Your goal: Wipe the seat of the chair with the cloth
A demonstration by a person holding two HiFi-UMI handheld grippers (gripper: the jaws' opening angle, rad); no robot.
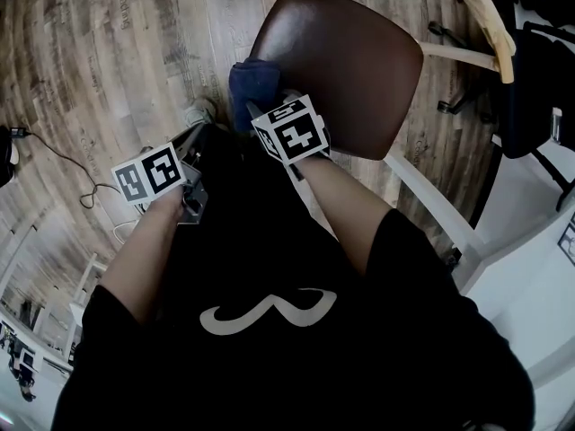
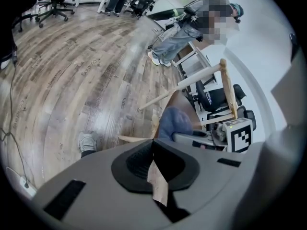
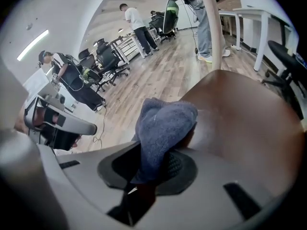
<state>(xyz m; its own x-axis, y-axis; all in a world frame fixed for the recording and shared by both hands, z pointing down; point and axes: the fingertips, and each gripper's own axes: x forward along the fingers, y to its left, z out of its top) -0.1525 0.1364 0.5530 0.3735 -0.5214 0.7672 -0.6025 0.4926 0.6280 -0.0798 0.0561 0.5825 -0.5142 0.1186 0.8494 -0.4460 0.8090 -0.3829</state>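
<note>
Head view: nearest, the left tool (image 2: pixel 154 163) is held back beside the chair, clenched on nothing, judged unneeded for wiping. Beyond it, the blue cloth (image 1: pixel 253 83) is gripped by the right tool (image 3: pixel 146 176) and pressed on the near-left edge of the glossy brown seat (image 1: pixel 359 70). A wooden floor (image 1: pixel 117 52) is seen beyond.

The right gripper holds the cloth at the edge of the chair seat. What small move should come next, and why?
Probably slide the right gripper across so that it drags the cloth over the seat toward its far side. The jaws are shut on the blue cloth, which sits only at the seat's left edge in the head view, and most of the brown seat lies bare beyond it.
</note>
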